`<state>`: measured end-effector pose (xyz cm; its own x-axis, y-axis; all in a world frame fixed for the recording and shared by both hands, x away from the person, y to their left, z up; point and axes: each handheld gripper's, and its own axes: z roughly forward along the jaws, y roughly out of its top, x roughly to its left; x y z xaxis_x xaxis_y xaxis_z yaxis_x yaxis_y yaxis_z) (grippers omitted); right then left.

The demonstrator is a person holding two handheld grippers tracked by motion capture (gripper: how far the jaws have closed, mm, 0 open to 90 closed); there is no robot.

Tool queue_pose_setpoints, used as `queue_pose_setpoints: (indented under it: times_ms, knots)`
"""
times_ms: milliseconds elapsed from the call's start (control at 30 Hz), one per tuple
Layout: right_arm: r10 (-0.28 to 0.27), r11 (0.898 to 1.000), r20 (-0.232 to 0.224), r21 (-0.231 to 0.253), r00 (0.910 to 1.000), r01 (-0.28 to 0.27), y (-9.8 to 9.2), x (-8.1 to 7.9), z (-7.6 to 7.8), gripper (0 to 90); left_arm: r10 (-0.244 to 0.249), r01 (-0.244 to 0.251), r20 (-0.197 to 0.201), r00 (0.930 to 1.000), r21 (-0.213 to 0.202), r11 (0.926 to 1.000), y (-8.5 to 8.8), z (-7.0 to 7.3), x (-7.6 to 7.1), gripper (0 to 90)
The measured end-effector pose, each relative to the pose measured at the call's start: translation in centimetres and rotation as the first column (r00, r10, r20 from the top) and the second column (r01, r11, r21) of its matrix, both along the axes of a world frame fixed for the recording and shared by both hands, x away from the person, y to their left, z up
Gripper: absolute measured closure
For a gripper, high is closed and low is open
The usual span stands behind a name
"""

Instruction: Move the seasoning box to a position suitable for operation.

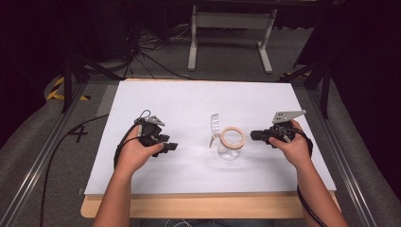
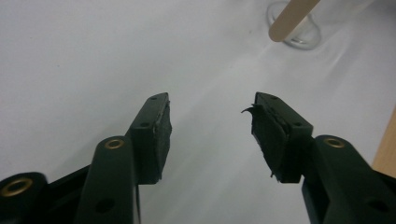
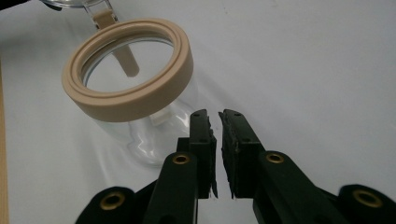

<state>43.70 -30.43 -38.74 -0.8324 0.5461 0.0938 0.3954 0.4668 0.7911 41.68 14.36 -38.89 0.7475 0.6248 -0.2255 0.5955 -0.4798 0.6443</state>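
Note:
A clear glass jar [image 1: 231, 150] with a beige ring [image 1: 232, 137] around its mouth stands upright mid-table, its clear lid [image 1: 215, 124] swung open to the left. My right gripper [image 1: 254, 135] sits just right of the jar, jaws shut with nothing between them; in the right gripper view the tips [image 3: 215, 114] are close beside the glass wall of the jar [image 3: 140, 135]. My left gripper [image 1: 170, 147] rests on the table well left of the jar. Its jaws [image 2: 210, 100] stand wide open and empty, with the jar's base [image 2: 299, 35] far ahead.
The white tabletop [image 1: 189, 99] sits on a wooden board [image 1: 198, 205] at the near edge. Black metal rails [image 1: 52, 146] run along both sides. A white stand [image 1: 231, 21] and cables lie on the floor beyond the table.

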Motion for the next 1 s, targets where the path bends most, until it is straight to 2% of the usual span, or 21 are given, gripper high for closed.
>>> queue_pose_setpoints:
  times_ms: [67,200,233,267,333,467,567,733,900,1000]
  knots:
    - [0.003,1.000,0.000,0.005,1.0000,-0.003,0.1,0.0,0.0,82.2,-0.012,0.012,0.016,0.9998,0.006,0.9999,0.0,0.2,-0.3,46.8]
    - [-0.004,1.000,0.007,0.011,1.0000,0.004,0.4,0.1,-0.1,82.7,-0.007,0.007,0.041,0.9991,-0.003,1.0000,-0.1,0.5,-0.7,44.1]
    - [-0.008,1.000,0.012,0.013,0.9999,0.008,0.5,0.1,-0.1,85.0,-0.009,0.009,0.057,0.9983,-0.003,1.0000,-0.1,0.7,-0.9,44.1]
    - [-0.006,1.000,0.015,0.004,0.9999,0.006,0.7,0.1,-0.1,88.8,-0.011,0.011,0.056,0.9983,-0.007,0.9999,-0.2,0.8,-1.1,42.8]
    - [-0.007,1.000,0.018,0.003,0.9998,0.007,0.8,0.3,0.0,89.3,-0.020,0.020,0.071,0.9973,-0.001,0.9998,-0.2,1.0,-1.4,41.7]
    - [0.025,0.999,0.016,0.020,0.9996,-0.025,1.2,0.7,0.2,89.3,-0.018,0.018,0.073,0.9972,-0.009,0.9998,0.2,1.3,-2.3,41.2]
    - [0.045,0.999,0.016,0.030,0.9989,-0.045,1.6,1.1,0.1,89.3,-0.009,0.009,0.078,0.9969,0.002,1.0000,0.6,1.2,-2.7,40.8]
    - [0.067,0.998,-0.005,0.021,0.9978,-0.067,2.2,2.0,-0.9,89.4,0.016,-0.017,0.081,0.9966,0.012,0.9998,1.2,1.1,-3.0,39.7]
    - [0.083,0.996,-0.015,-0.007,0.9964,-0.084,3.0,2.6,-1.7,89.3,0.015,-0.017,0.083,0.9964,0.020,0.9997,1.3,1.1,-3.2,38.6]
    - [0.084,0.996,-0.040,-0.008,0.9957,-0.084,3.2,3.0,-2.7,89.3,0.017,-0.020,0.086,0.9962,0.027,0.9995,1.3,1.0,-3.4,37.9]
